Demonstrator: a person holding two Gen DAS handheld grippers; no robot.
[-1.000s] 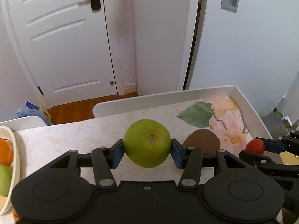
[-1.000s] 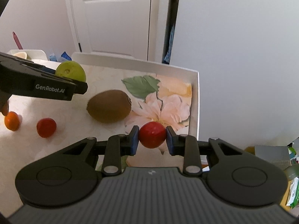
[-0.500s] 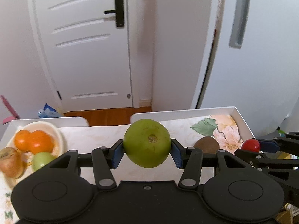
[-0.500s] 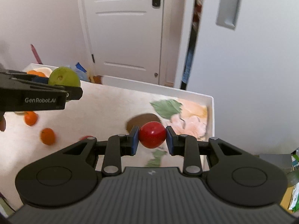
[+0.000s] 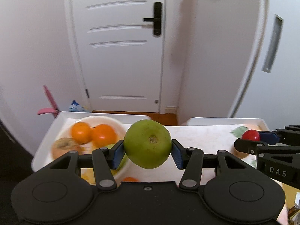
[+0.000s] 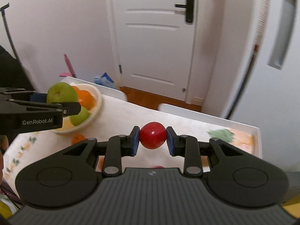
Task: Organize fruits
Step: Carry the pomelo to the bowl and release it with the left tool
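Observation:
My left gripper [image 5: 147, 151] is shut on a green round fruit [image 5: 147, 144], held above the table just right of a white bowl [image 5: 120, 125]. The bowl holds two oranges [image 5: 104, 135], a brownish fruit [image 5: 62, 146] and a green fruit [image 6: 79, 116]. My right gripper [image 6: 152, 137] is shut on a small red tomato [image 6: 152, 135], held above the table's right half. Each gripper shows in the other's view: the right one with the tomato [image 5: 250, 135], the left one with the green fruit [image 6: 61, 93].
The table [image 6: 121, 116] has a white raised rim [image 6: 206, 116] and a floral cloth. A small orange [image 6: 77, 138] lies loose near the bowl, and another orange [image 5: 130, 179] shows under my left gripper. A white door [image 5: 120, 46] stands beyond the table.
Both grippers have swung left and risen, keeping their fruits. The bowl has come nearer the green fruit; the kiwi has left both views.

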